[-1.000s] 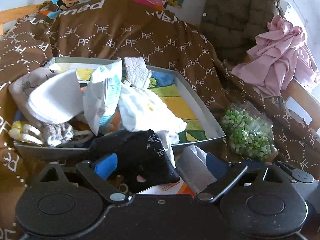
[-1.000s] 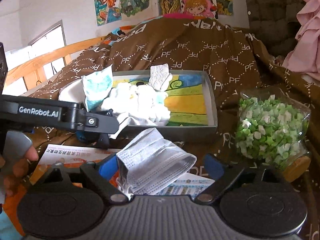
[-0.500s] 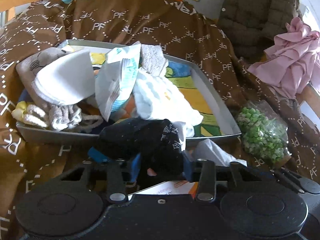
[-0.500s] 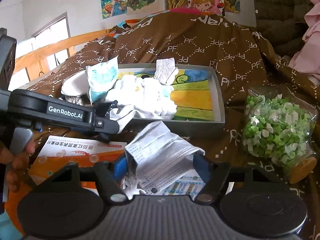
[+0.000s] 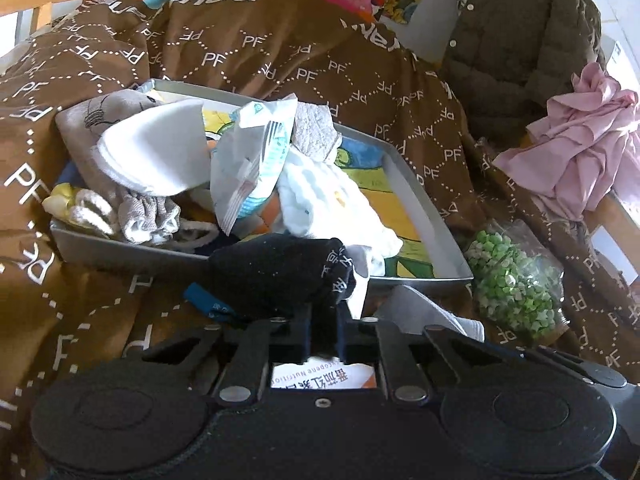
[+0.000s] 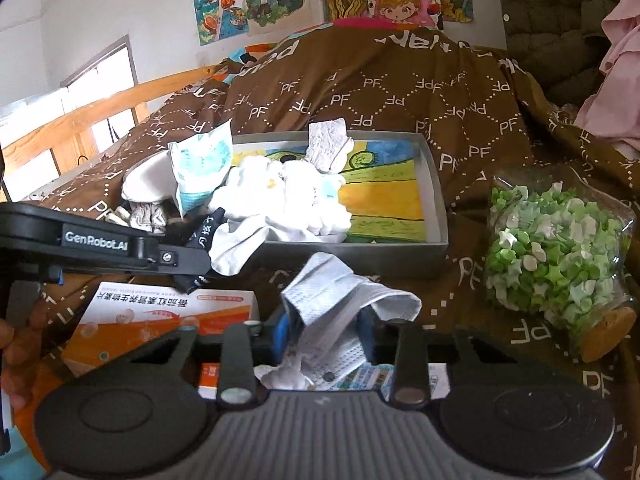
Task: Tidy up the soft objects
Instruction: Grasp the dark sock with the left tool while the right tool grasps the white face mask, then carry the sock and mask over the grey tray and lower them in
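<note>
My left gripper point(image 5: 322, 322) is shut on a black sock point(image 5: 280, 272) and holds it just in front of the grey tray point(image 5: 424, 196). The tray holds white cloths point(image 5: 332, 196), a wipes packet point(image 5: 248, 168), a grey sock point(image 5: 148, 212) and a white pad point(image 5: 156, 152). My right gripper point(image 6: 324, 332) is shut on a white face mask point(image 6: 340, 300), lifted a little in front of the tray point(image 6: 436, 200). The left gripper with the sock point(image 6: 200, 236) shows at the left of the right wrist view.
A jar of green paper stars point(image 6: 560, 248) lies right of the tray. An orange and white box point(image 6: 168, 312) lies on the brown PF blanket point(image 6: 360, 92) under the grippers. A pink cloth point(image 5: 592, 140) and a quilted jacket point(image 5: 520, 40) sit at the right.
Both grippers have closed: the left on the black sock, the right on the face mask. Both have lifted their items slightly towards the tray.
</note>
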